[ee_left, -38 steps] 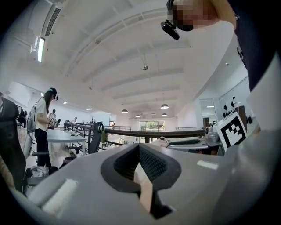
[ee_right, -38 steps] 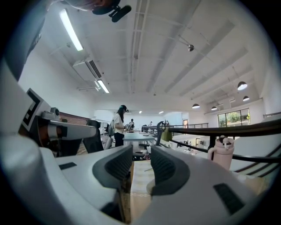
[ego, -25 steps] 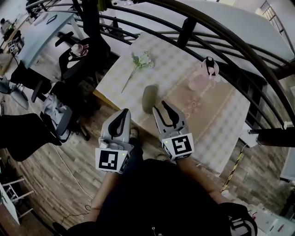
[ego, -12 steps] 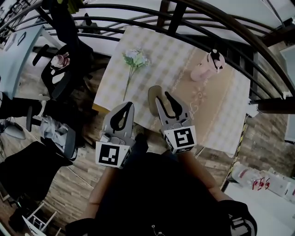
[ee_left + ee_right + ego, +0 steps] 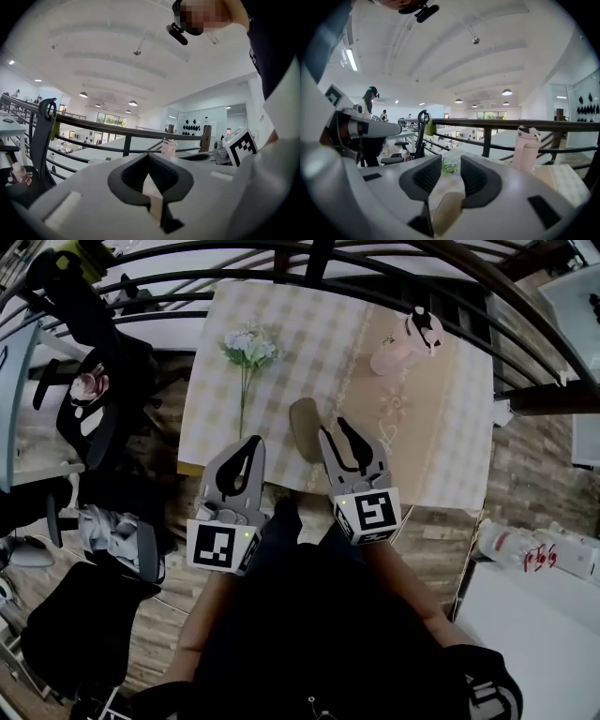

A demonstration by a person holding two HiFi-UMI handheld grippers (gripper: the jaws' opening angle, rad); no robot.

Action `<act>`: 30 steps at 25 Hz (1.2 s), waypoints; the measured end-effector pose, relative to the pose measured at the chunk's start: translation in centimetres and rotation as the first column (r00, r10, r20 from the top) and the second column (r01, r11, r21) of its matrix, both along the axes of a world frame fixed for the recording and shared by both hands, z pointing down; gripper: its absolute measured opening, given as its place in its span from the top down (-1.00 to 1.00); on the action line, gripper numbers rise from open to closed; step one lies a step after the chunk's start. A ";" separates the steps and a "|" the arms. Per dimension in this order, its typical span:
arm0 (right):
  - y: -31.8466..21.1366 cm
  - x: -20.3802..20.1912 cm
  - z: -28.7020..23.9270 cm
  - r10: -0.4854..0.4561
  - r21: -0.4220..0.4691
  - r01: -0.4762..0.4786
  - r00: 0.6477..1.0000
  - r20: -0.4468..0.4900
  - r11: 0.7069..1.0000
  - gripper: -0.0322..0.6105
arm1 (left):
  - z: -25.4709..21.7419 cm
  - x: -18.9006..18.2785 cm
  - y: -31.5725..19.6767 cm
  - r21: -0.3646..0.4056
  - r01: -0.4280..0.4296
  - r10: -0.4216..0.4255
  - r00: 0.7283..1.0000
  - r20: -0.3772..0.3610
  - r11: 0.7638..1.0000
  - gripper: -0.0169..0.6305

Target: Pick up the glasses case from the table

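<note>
The glasses case, an olive-tan oval, lies near the front edge of the checked table. My right gripper hovers just right of it, jaws a little apart with nothing between the pads. In the right gripper view the glasses case shows low through the gap of the right gripper. My left gripper hangs over the table's front edge, left of the case, its tips touching. In the left gripper view the left gripper is shut and empty.
A pink bottle stands at the table's far right and a flower sprig lies at the far left. A dark railing runs behind the table. Office chairs stand on the wooden floor at the left.
The view has swung, so the table now sits squarer ahead. Both grippers turned with it and dropped slightly, staying at the table's front edge. Neither gripper's jaws changed.
</note>
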State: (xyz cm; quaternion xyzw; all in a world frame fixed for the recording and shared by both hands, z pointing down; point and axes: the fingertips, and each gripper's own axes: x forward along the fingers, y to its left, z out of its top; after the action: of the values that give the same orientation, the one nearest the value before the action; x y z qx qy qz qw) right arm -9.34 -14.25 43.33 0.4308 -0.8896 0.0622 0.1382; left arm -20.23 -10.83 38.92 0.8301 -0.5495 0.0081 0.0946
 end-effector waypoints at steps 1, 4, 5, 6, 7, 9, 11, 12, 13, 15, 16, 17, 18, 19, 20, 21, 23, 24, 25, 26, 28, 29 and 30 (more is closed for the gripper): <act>0.1 0.1 0.2 0.008 -0.005 -0.008 1.000 -0.008 1.000 0.60 | 0.3 -0.1 0.0 -0.011 -0.007 0.007 1.000 0.000 1.000 0.91; 0.4 0.1 0.8 0.023 -0.023 -0.023 0.999 -0.030 0.999 0.60 | 1.0 -0.4 -0.1 -0.030 -0.020 0.020 1.000 -0.012 0.999 0.91; 0.4 0.1 1.0 0.024 -0.031 -0.026 0.999 -0.036 0.999 0.60 | 1.3 -0.5 -0.2 -0.035 -0.022 0.022 1.000 -0.017 0.999 0.91; 0.5 0.0 1.3 0.025 -0.039 -0.027 0.999 -0.041 0.999 0.60 | 1.6 -0.6 -0.2 -0.041 -0.024 0.023 1.000 -0.021 0.999 0.91; 0.5 0.0 1.6 0.025 -0.047 -0.027 0.999 -0.047 0.999 0.60 | 1.9 -0.7 -0.3 -0.048 -0.024 0.023 0.999 -0.025 0.999 0.91; 0.5 -0.1 2.1 0.021 -0.062 -0.025 0.998 -0.059 0.998 0.60 | 2.4 -0.8 -0.5 -0.059 -0.026 0.024 0.999 -0.030 0.998 0.91; 0.5 -0.2 2.6 0.020 -0.075 -0.025 0.997 -0.068 0.997 0.60 | 2.9 -0.8 -0.7 -0.069 -0.029 0.027 0.999 -0.032 0.997 0.91; 0.5 -0.2 2.9 0.020 -0.081 -0.026 0.997 -0.072 0.996 0.60 | 3.1 -0.8 -0.9 -0.074 -0.031 0.029 0.999 -0.033 0.997 0.91; 0.4 -0.1 3.1 0.020 -0.088 -0.027 0.997 -0.075 0.996 0.60 | 3.4 -0.7 -1.0 -0.078 -0.034 0.032 0.999 -0.033 0.996 0.91; 0.4 -0.1 3.8 0.016 -0.104 -0.025 0.996 -0.083 0.994 0.58 | 3.9 -0.5 -1.3 -0.085 -0.040 0.038 0.999 -0.031 0.996 0.91; 0.4 -0.1 4.2 0.015 -0.113 -0.024 0.996 -0.086 0.993 0.58 | 4.1 -0.4 -1.4 -0.088 -0.043 0.041 0.999 -0.029 0.995 0.91; 0.4 0.0 4.6 0.013 -0.122 -0.024 0.996 -0.090 0.992 0.57 | 4.4 -0.3 -1.6 -0.090 -0.046 0.044 0.999 -0.027 0.995 0.91; 0.5 0.1 4.9 0.012 -0.131 -0.025 0.995 -0.094 0.991 0.56 | 4.6 -0.2 -1.7 -0.093 -0.048 0.046 0.999 -0.024 0.995 0.91; 0.5 0.1 5.3 0.012 -0.140 -0.025 0.995 -0.097 0.990 0.55 | 4.8 -0.1 -1.8 -0.097 -0.049 0.047 0.999 -0.022 0.994 0.91; 0.5 0.1 5.6 0.010 -0.148 -0.025 0.995 -0.099 0.989 0.54 | 5.0 0.0 -1.9 -0.101 -0.050 0.049 0.999 -0.019 0.994 0.91; 0.4 0.1 5.9 0.008 -0.157 -0.024 0.995 -0.101 0.987 0.53 | 5.3 0.1 -1.9 -0.106 -0.050 0.049 0.999 -0.016 0.993 0.91; 0.3 0.0 6.7 -0.001 -0.176 -0.018 0.995 -0.104 0.984 0.52 | 5.9 0.2 -2.1 -0.120 -0.046 0.045 0.999 -0.012 0.992 0.91; 0.3 -0.1 7.1 -0.006 -0.186 -0.014 0.994 -0.106 0.982 0.52 | 6.2 0.2 -2.1 -0.128 -0.043 0.042 0.999 -0.010 0.991 0.91; 0.2 -0.2 7.5 -0.011 -0.196 -0.010 0.994 -0.107 0.981 0.51 | 6.5 0.2 -2.2 -0.137 -0.042 0.041 0.999 -0.008 0.990 0.91; 0.2 -0.3 7.8 -0.017 -0.204 -0.005 0.994 -0.109 0.979 0.50 | 6.8 0.2 -2.3 -0.144 -0.042 0.042 0.999 -0.005 0.989 0.91; 0.3 -0.6 8.5 -0.033 -0.225 0.007 0.993 -0.110 0.974 0.48 | 7.4 0.4 -2.4 -0.156 -0.047 0.049 0.999 0.005 0.987 0.91; 0.4 -0.7 8.8 -0.042 -0.238 0.015 0.993 -0.109 0.971 0.47 | 7.7 0.5 -2.5 -0.163 -0.048 0.050 0.999 0.011 0.985 0.91; 0.4 -0.8 9.2 -0.053 -0.249 0.024 0.993 -0.109 0.968 0.46 | 8.0 0.6 -2.6 -0.170 -0.048 0.051 0.999 0.016 0.984 0.91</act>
State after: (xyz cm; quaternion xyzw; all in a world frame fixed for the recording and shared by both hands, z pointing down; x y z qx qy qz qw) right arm -10.13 -13.87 52.49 0.3958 -0.8737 0.1447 0.2429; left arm -19.63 -13.43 46.91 0.8323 -0.5269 0.0654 0.1591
